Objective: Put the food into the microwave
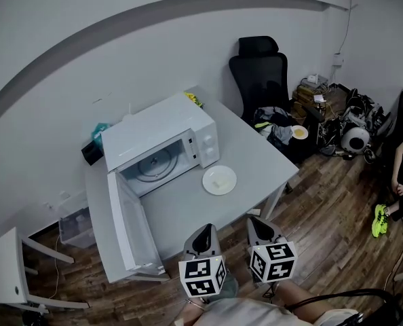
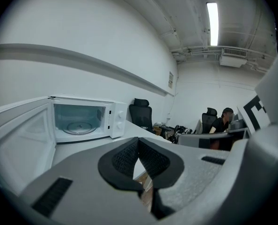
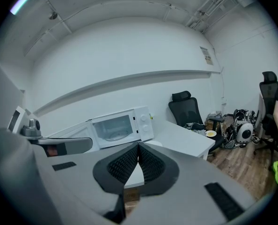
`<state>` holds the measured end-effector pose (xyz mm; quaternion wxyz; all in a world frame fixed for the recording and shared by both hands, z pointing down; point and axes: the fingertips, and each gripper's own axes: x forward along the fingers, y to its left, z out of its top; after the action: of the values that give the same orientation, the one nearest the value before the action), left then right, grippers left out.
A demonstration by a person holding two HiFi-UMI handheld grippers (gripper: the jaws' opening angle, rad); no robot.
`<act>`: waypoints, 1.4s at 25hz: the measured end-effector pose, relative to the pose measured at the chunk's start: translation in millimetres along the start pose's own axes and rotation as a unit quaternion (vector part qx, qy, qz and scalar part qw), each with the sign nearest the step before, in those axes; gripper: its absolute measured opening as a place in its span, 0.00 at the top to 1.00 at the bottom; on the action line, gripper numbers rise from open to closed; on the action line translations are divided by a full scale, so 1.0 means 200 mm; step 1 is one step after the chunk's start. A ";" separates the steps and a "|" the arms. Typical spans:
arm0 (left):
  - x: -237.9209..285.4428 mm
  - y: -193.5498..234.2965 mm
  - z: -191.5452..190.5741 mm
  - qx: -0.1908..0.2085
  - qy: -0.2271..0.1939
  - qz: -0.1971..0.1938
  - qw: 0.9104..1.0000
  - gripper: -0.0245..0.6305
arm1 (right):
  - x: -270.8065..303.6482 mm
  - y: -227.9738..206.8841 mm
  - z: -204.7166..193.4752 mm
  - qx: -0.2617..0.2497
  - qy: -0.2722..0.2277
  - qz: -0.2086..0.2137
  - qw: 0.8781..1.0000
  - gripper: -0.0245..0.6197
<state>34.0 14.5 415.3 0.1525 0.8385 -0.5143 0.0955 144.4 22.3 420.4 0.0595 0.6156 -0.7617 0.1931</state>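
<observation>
Standing on the pale table (image 1: 262, 156), the white microwave (image 1: 164, 134) has its door (image 1: 128, 224) swung wide open to its left, and its cavity shows only the glass turntable (image 1: 152, 163). The white plate (image 1: 207, 183) carrying a pale piece of food (image 1: 219, 178) lies on the table just in front of the microwave's control panel, well apart from both grippers. In front of the microwave, off the table's near edge, the left gripper (image 2: 138, 140) and the right gripper (image 3: 138, 146) hover side by side. Each has its jaws pressed together at the tips with nothing between them. A black office chair (image 1: 261, 70) stands to the right of the microwave
</observation>
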 end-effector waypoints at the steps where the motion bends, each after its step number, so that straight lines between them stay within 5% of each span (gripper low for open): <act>1: 0.02 0.00 0.01 -0.001 0.001 -0.001 1.000 0.96 | 0.02 -0.01 0.01 0.000 0.001 -0.001 1.000 0.94; 35: 0.72 0.36 0.24 -0.024 0.011 0.006 1.000 0.96 | 0.79 -0.10 0.30 -0.005 0.015 0.021 1.000 0.94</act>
<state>35.6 -153.2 426.5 0.1780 0.8301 -0.5202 0.0933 136.2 -147.5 421.3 0.0698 0.5960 -0.7747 0.1992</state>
